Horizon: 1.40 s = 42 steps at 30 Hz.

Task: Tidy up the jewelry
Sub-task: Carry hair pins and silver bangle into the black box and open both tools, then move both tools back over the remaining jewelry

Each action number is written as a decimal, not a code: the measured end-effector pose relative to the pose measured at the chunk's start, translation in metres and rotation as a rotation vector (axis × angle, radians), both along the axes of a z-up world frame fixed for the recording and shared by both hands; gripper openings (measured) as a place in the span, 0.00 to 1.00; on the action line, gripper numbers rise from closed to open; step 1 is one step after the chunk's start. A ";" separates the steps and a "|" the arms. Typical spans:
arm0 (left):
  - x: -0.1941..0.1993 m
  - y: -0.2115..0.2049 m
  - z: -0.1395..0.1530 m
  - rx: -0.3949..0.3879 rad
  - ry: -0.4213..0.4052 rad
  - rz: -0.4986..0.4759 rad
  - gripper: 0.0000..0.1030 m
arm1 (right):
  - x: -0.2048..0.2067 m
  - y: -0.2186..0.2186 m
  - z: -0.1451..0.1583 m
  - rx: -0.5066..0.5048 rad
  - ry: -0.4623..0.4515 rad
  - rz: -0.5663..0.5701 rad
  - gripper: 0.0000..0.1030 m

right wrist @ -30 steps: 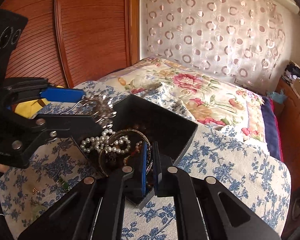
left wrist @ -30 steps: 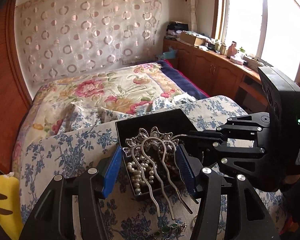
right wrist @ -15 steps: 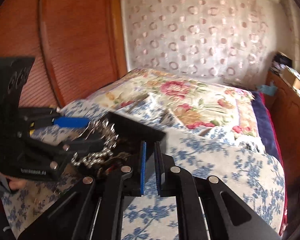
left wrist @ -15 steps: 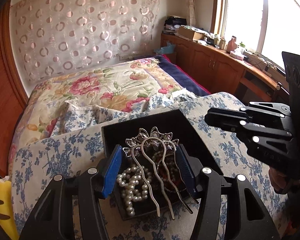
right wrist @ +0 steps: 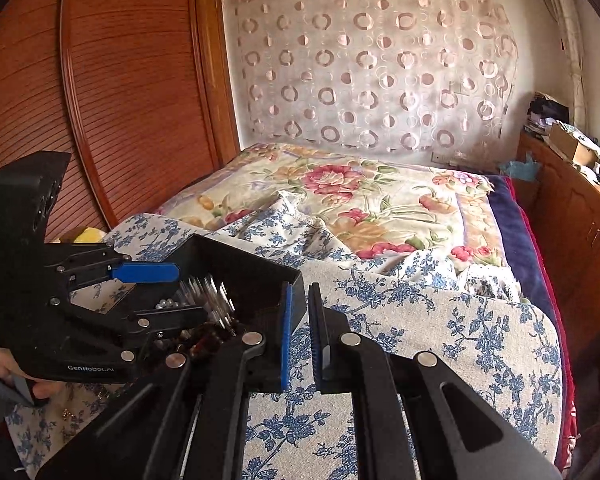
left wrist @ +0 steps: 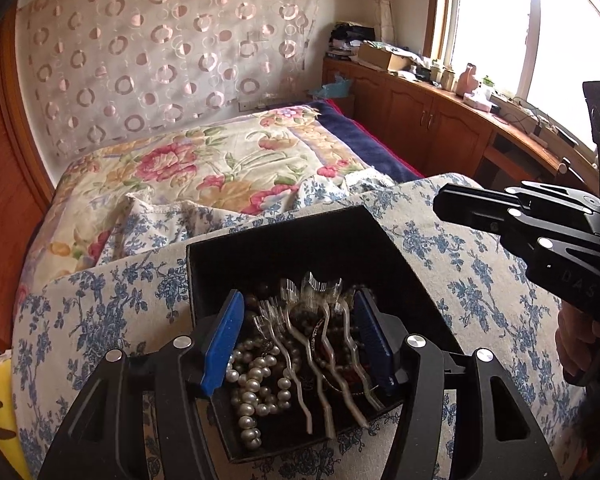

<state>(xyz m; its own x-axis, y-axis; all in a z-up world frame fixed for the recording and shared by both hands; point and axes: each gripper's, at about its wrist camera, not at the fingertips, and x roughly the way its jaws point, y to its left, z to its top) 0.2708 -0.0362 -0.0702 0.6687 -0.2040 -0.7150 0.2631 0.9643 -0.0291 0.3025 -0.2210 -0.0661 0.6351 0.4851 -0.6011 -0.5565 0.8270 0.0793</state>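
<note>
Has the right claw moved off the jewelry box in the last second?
Yes. Against the black box, the right claw has drawn back rightward; its tips now sit clear of the box's right corner.
</note>
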 end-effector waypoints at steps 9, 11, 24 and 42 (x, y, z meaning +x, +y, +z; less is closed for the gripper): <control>-0.023 0.010 0.017 -0.008 -0.043 0.009 0.65 | -0.006 0.011 0.007 -0.050 -0.010 -0.005 0.11; -0.034 0.017 0.020 -0.019 -0.046 0.018 0.65 | -0.014 0.013 0.011 -0.063 -0.020 -0.003 0.11; -0.113 0.061 -0.003 -0.026 -0.017 0.085 0.75 | -0.091 0.019 -0.002 -0.075 0.024 0.022 0.11; -0.185 0.081 -0.026 -0.009 0.011 0.150 0.88 | -0.177 0.065 -0.060 -0.152 0.159 0.178 0.19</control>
